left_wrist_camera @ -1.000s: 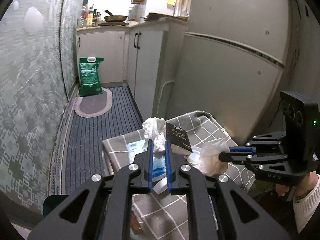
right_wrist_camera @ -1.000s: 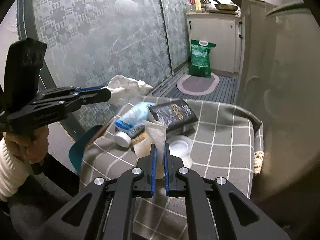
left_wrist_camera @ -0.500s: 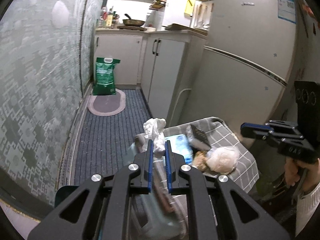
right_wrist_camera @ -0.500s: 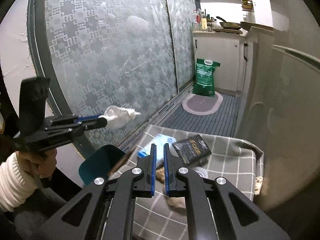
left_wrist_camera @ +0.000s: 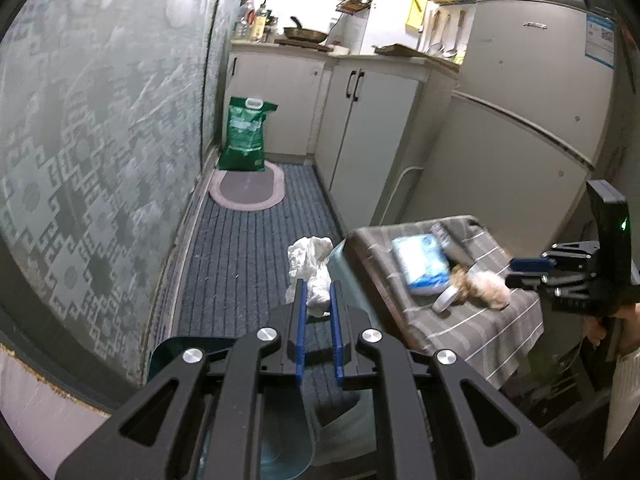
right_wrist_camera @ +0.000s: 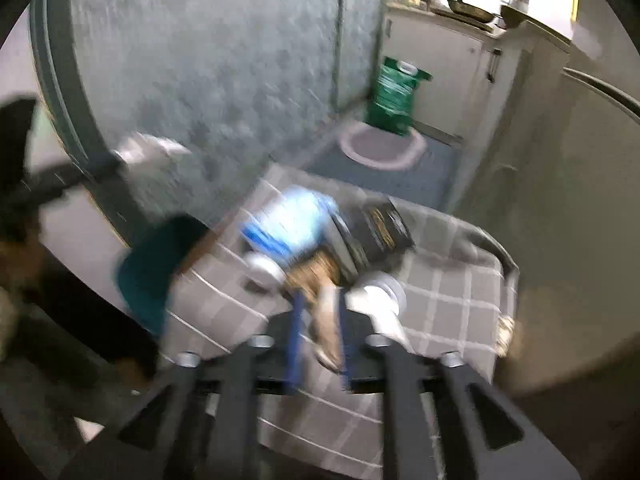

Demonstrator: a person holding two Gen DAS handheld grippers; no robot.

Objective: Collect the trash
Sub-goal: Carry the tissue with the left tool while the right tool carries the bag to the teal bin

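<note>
While clamped on white tissue (left_wrist_camera: 311, 276), left gripper (left_wrist_camera: 317, 292) level above floor; right gripper (right_wrist_camera: 318, 320) jaws' state unclear.

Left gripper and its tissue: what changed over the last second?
The left gripper, shut on the crumpled white tissue, carried it off the checked cloth to above the floor by the teal bin. The right gripper lifted a brownish wrapper. The blue packet and black box stayed.

home kitchen | pan (left_wrist_camera: 305, 33) on counter (left_wrist_camera: 280, 43) | cabinets (left_wrist_camera: 362, 128) | fridge (left_wrist_camera: 532, 92) | floor mat (left_wrist_camera: 247, 190)
</note>
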